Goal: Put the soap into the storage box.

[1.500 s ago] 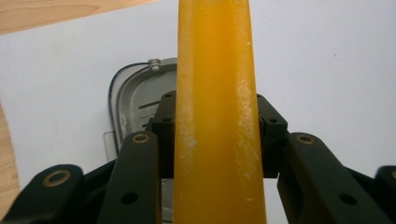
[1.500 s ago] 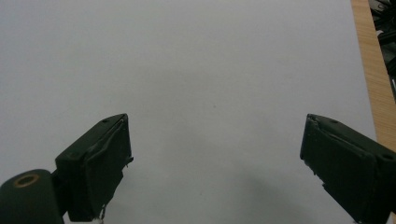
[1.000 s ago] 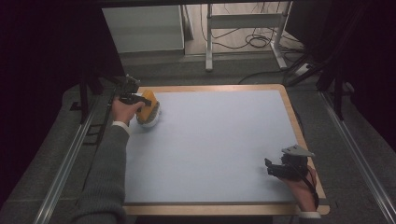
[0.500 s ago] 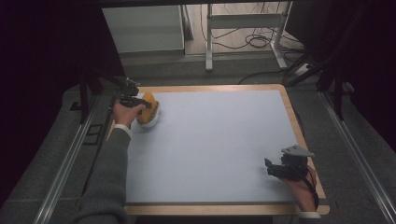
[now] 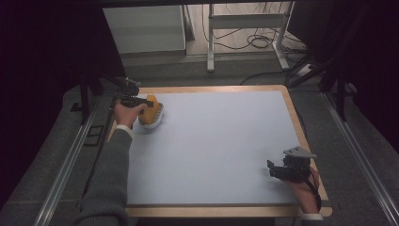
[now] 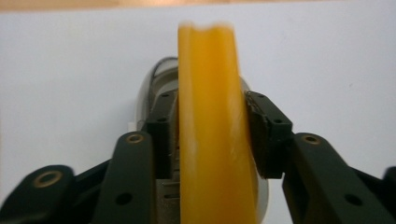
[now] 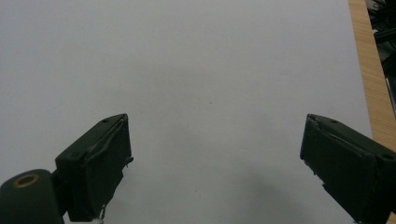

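Note:
A yellow-orange flat piece (image 5: 151, 110) stands on edge at the far left of the table, over a white rounded holder (image 5: 153, 122). My left gripper (image 5: 147, 104) is shut on it. In the left gripper view the yellow piece (image 6: 210, 154) is clamped between the two black jaws of the left gripper (image 6: 212, 116), with the white holder (image 6: 152, 81) showing behind it. Near the front right corner, my right gripper (image 5: 273, 168) is held low over the mat. In its own view the right gripper (image 7: 215, 154) is open, with nothing between its jaws.
A pale mat (image 5: 221, 141) covers the table, framed by a wooden edge (image 5: 301, 136). Metal rails (image 5: 66, 165) run along both sides. Beyond the far edge stand a white cabinet (image 5: 143, 28), a metal stand (image 5: 244, 21) and floor cables (image 5: 254, 42).
My left hand and the yellow piece have shifted only slightly at the far left. The right gripper has stayed where it was, still open.

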{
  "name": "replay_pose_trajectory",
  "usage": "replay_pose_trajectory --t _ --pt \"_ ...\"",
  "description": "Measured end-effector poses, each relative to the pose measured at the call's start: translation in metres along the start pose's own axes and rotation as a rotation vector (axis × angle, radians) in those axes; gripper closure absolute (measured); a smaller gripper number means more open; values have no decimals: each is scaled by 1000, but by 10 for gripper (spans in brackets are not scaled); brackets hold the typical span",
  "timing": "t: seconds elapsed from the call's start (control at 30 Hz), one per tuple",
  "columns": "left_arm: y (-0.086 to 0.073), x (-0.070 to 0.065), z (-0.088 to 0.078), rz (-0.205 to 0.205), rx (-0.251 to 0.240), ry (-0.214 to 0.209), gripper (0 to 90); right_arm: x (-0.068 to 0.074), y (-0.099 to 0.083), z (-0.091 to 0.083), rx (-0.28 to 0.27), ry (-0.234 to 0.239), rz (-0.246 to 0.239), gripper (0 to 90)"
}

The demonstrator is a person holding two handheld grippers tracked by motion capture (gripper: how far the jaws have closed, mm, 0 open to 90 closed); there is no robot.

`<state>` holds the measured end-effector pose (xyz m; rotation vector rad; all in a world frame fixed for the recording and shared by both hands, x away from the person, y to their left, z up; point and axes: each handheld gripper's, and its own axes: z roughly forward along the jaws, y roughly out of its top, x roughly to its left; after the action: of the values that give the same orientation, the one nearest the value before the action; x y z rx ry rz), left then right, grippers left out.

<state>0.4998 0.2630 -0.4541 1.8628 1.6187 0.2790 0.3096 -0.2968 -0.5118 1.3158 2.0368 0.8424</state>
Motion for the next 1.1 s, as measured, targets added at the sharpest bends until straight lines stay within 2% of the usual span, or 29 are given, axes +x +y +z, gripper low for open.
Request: replay_pose_trajectory --t 0.03,0.2,0.33,0.4,0.43,0.57,0.6,0.7,0.77,0.83,0.87,0.97,1.03,1.1 --pt "0 0 0 0 0 0 520 0 0 0 0 0 0 89" --pt "0 -1 -7 31 12 57 417 2 1 0 -2 2 -6 89" --pt "-3 2 -15 28 -9 66 364 1 1 0 -3 1 -5 88" --pt "-4 3 -18 38 -14 70 353 1 1 0 -3 2 -5 88" --pt "-6 3 -24 37 -35 40 347 1 1 0 -3 2 -5 89" --pt "-10 3 -32 52 -55 24 324 1 2 0 -3 4 -5 88" --pt "-14 2 -36 56 -66 5 322 2 2 0 -2 4 -5 88" --pt "-19 0 -40 67 -76 -11 311 2 2 0 -3 5 -8 89" --pt "-28 -5 -44 87 -91 -41 308 2 3 0 -8 7 -5 88" --pt "-33 -9 -48 115 -96 -56 302 2 3 0 -7 6 -7 89" --pt "-33 -9 -48 115 -96 -56 301 2 3 0 -7 6 -7 88" --pt "-46 -18 -54 160 -108 -92 297 2 3 1 -5 6 -6 89" --pt "-53 -23 -56 191 -106 -99 293 2 3 1 -4 5 -6 88" --pt "-57 -26 -56 200 -107 -109 290 2 3 0 -7 2 -8 88"
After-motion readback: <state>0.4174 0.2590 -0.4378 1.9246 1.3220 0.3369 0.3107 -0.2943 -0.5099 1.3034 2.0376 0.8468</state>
